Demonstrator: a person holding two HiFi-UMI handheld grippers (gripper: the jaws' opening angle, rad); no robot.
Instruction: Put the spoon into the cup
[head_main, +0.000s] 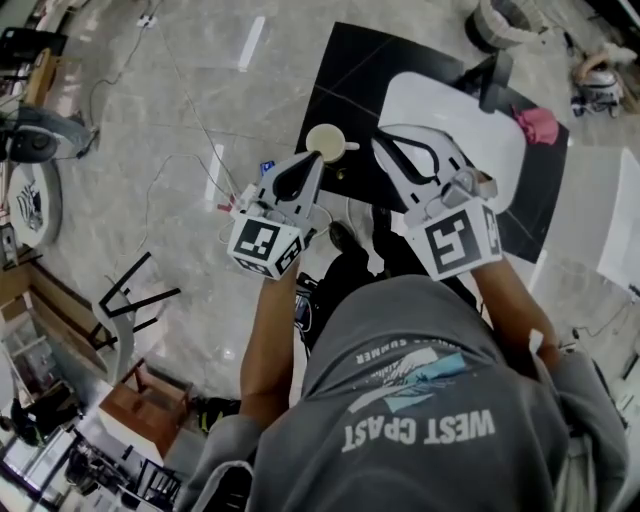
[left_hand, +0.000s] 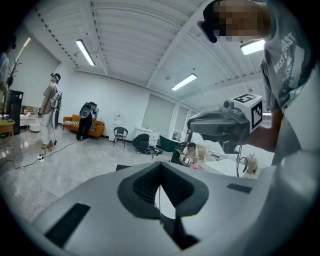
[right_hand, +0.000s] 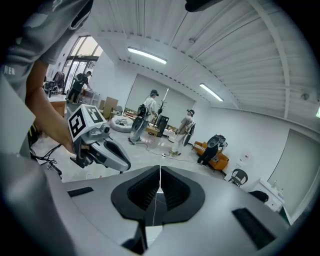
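A cream cup (head_main: 325, 142) with a handle stands on the black table (head_main: 345, 80), near its front edge and left of a white mat (head_main: 455, 125). I cannot make out a spoon in any view. My left gripper (head_main: 320, 157) hangs just in front of the cup, its jaws shut with nothing between them (left_hand: 160, 165). My right gripper (head_main: 383, 140) hovers over the mat's near left corner, right of the cup, and is also shut and empty (right_hand: 160, 170). Each gripper view points out across the room and catches the other gripper beside it, the right one (left_hand: 220, 125) and the left one (right_hand: 100, 150).
A pink object (head_main: 537, 125) and a black item (head_main: 495, 75) sit at the mat's far right. Cables (head_main: 190, 150) trail over the marble floor left of the table. A black frame (head_main: 130, 295) and a wooden stool (head_main: 145, 400) stand at lower left. People stand in the room beyond (right_hand: 145, 117).
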